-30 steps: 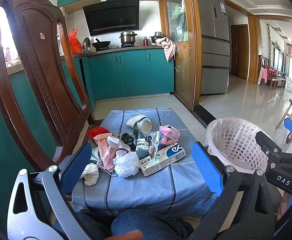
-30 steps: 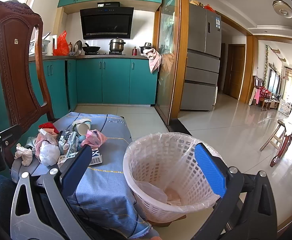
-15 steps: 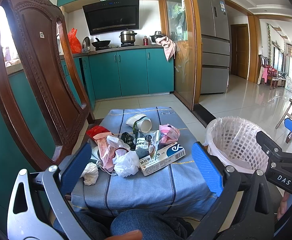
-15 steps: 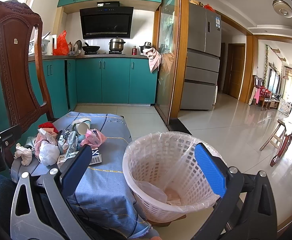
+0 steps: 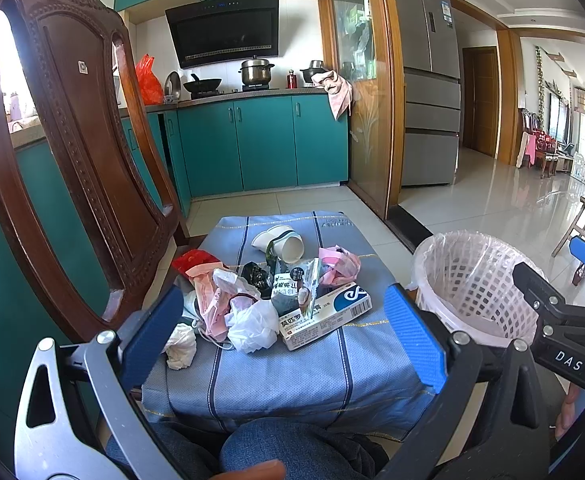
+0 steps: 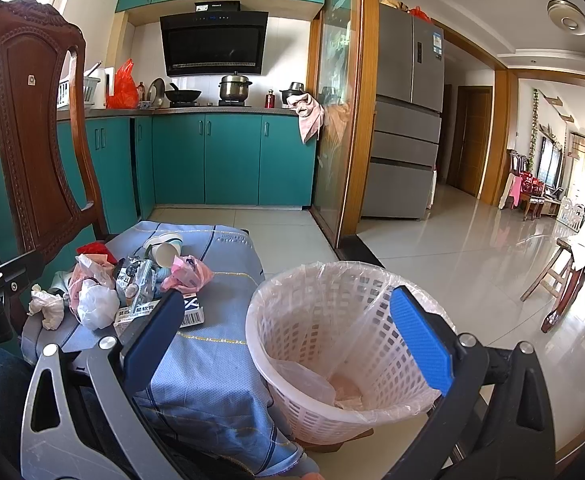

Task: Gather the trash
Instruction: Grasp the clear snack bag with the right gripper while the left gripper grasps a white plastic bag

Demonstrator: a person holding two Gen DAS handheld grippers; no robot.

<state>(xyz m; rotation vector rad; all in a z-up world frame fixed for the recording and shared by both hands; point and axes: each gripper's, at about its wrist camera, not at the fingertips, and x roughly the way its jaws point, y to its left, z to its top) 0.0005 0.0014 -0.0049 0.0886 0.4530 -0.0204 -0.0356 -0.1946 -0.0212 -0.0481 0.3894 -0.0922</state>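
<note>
Grippers: two, each with blue-padded fingers. The left gripper (image 5: 280, 340) has its fingers spread wide and holds nothing; the right gripper (image 6: 292, 340) is likewise spread wide and holds nothing.
Trash pile: lies on the blue striped cloth (image 5: 292, 372) covering a low surface, ahead of the left gripper and well left of the right one.
Count, cups: one white paper cup (image 5: 282, 242) on its side at the far end of the pile.
Count, boxes: one white-and-blue cardboard medicine box (image 5: 324, 314) at the near right of the pile, with a barcode and Chinese print too small to read fully.
Count, wrappers: one dark printed foil packet (image 5: 292, 284) leaning on the box; one red wrapper (image 5: 192, 258) at the far left.
Count, bags: one crumpled white plastic bag (image 5: 252, 322); two pink plastic bags (image 5: 338, 266), one on each side of the pile.
Count, tissue: one crumpled white tissue wad (image 5: 180, 346) at the near left edge.
Writing: "DAS" on the right gripper's body in the left wrist view.
Container: one white lattice plastic wastebasket (image 6: 340, 356) lined with a clear bag, on the floor just right of the cloth; some crumpled plastic lies at its bottom.
Nearby: one carved dark wooden chair (image 5: 72, 140) to the left.
</note>
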